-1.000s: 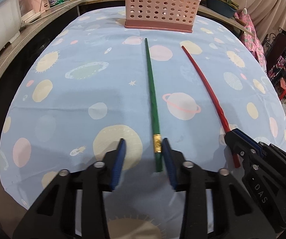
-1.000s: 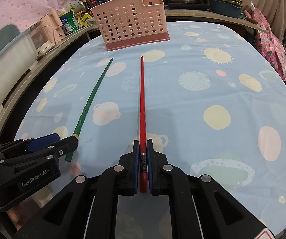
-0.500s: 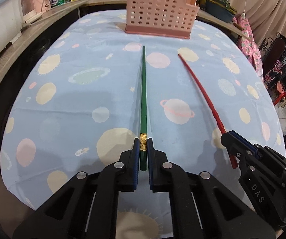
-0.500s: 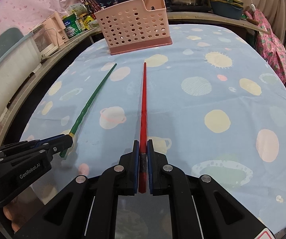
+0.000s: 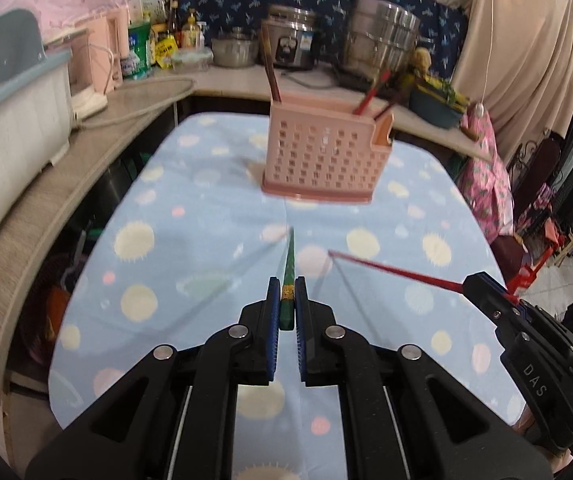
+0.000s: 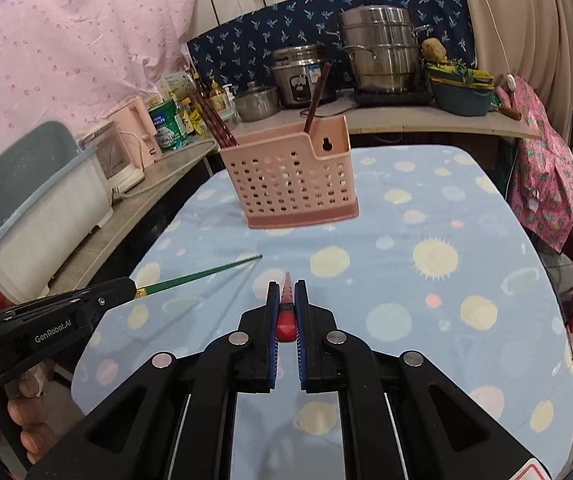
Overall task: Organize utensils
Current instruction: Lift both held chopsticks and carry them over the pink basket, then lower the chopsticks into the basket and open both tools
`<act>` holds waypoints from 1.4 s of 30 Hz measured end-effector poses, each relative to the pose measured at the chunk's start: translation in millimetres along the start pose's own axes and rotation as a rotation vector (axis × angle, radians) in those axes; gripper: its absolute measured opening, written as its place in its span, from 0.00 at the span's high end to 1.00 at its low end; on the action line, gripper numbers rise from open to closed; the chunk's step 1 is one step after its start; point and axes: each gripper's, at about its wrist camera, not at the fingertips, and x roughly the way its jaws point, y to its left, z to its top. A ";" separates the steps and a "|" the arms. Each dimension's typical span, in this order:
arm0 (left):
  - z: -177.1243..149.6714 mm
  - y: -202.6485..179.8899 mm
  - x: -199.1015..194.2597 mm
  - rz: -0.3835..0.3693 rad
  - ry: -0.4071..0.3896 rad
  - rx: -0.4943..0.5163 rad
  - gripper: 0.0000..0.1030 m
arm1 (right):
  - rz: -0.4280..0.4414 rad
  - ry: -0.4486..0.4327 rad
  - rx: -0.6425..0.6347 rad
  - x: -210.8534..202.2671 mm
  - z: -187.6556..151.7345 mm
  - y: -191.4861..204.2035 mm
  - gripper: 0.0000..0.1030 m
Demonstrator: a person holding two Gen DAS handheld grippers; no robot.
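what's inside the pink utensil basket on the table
Dark brown chopsticks stand at one end of the pink utensil basket, another at the other. Its perforated walls hide their lower ends.

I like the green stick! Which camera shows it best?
The right wrist view: the green chopstick shows side-on, almost whole, shut in the left gripper. The left wrist view sees it end-on, foreshortened between the pads.

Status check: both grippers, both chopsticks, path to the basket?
Left gripper shut on green chopstick. Right gripper shut on red chopstick. Both off the cloth. Pink basket ahead, nothing between.
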 end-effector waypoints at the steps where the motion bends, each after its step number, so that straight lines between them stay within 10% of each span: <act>1: 8.0 -1.0 -2.2 0.002 -0.017 0.001 0.93 | 0.002 -0.011 0.001 0.2 7.3 -0.5 0.93; 29: 250.2 -16.4 -33.5 -0.014 -0.398 -0.075 0.93 | 0.088 -0.345 0.038 20.9 248.4 2.4 0.93; 42: 258.3 -8.6 32.1 0.037 -0.312 -0.079 0.93 | 0.035 -0.233 0.021 96.6 259.2 1.5 0.93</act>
